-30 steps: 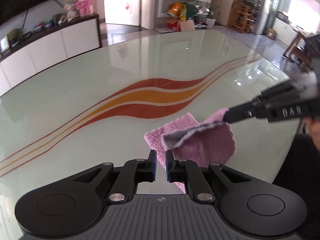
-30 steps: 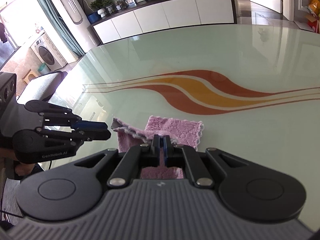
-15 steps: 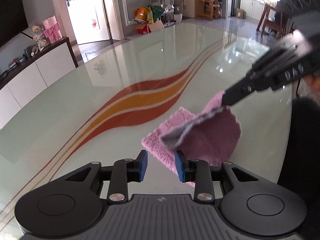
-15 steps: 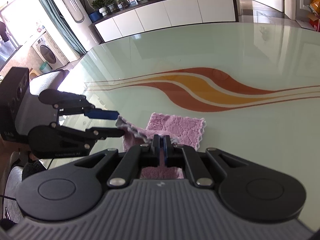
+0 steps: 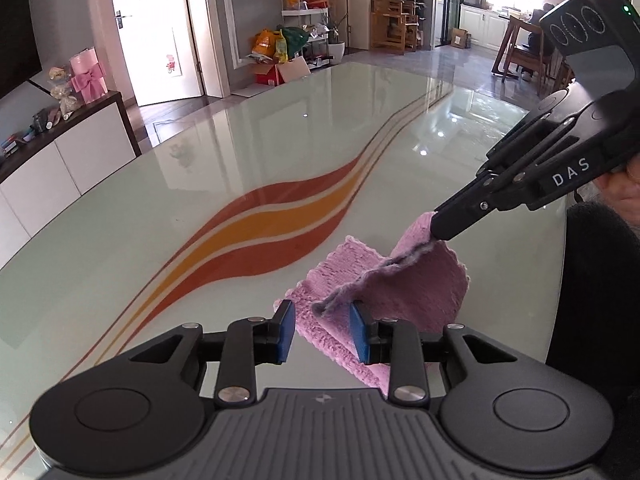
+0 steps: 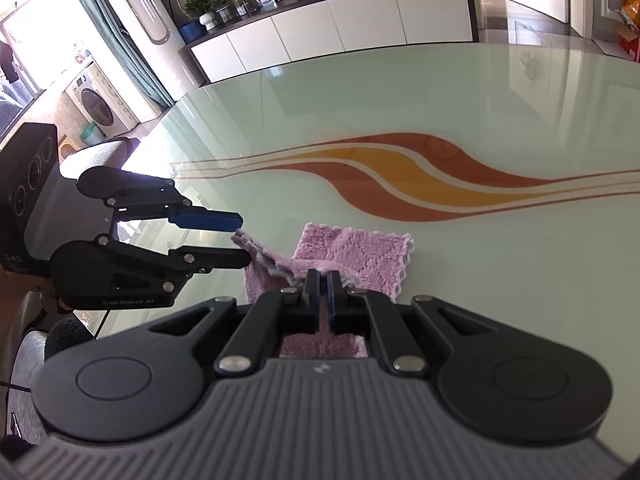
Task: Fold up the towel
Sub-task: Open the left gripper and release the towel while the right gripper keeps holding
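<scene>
**Right corner pinched and raised, left corner not yet caught**

Pink towel (image 5: 404, 292) lies near the front edge of the glass surface (image 5: 160, 220), just below the orange wave stripe. Its near edge is lifted and draped back over the rest.

Right gripper (image 5: 434, 234): jaws together, clamped on one raised corner of the towel. It comes in from the right side of the left wrist view, pointing downward at a slant. A hand (image 5: 624, 196) shows at the handle, dark sleeve below it.

Left gripper (image 6: 242, 240): jaws apart, the other raised corner sitting between the blue pads (image 5: 286, 330) but apparently not pressed. In the right wrist view the fringe tip seems to brush the upper finger; true contact is hard to tell. This gripper also slants down toward the surface.

Judgement on the step: catch the second corner, then carry both across together.
- Push the left gripper slightly deeper before closing, so it catches fabric, not just fringe.
- Keep both corners at matching height so the edge stays taut.
- Lay the lifted edge square on the far edge.
</scene>
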Demonstrator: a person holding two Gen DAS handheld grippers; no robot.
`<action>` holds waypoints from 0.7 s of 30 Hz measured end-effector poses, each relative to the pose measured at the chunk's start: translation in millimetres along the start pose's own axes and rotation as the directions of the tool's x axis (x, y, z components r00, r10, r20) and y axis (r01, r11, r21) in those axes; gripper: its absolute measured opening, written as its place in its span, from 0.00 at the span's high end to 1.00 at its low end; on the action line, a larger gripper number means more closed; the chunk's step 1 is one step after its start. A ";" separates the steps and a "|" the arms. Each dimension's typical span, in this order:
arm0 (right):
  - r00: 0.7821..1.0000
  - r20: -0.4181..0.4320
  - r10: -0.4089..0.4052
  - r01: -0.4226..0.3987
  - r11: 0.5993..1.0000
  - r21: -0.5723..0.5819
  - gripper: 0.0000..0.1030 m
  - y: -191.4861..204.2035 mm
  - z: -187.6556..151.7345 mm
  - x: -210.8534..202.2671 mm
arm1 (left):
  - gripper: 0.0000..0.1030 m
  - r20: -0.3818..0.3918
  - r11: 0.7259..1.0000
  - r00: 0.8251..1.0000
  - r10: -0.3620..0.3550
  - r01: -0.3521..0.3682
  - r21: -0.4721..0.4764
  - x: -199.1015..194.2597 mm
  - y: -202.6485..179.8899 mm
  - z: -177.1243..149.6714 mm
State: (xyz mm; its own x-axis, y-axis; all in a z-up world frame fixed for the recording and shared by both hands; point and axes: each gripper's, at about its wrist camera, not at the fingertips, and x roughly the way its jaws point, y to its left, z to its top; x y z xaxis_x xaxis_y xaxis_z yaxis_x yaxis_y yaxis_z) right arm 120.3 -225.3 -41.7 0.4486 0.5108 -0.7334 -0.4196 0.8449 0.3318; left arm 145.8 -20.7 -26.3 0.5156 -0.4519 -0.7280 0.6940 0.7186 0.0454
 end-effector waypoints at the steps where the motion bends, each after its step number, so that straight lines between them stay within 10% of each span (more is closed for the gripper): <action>1: 1.000 0.000 0.000 0.000 1.000 -0.001 0.96 0.2 -0.1 -0.2 | 0.67 0.003 1.000 1.000 0.000 0.000 -0.002 0.1 1.1 0.3; 21: 1.000 -0.007 0.008 -0.008 1.000 0.000 0.96 -1.9 1.0 0.3 | 0.74 0.039 0.989 0.988 -0.147 0.146 0.013 10.1 23.0 -7.6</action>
State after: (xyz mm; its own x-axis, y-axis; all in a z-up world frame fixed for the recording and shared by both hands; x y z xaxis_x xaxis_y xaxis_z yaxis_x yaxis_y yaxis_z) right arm 122.0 -226.6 -42.0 0.4397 0.5164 -0.7349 -0.4235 0.8407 0.3374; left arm 163.2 -4.7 -37.8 0.4274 -0.5728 -0.6995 0.7685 0.6377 -0.0527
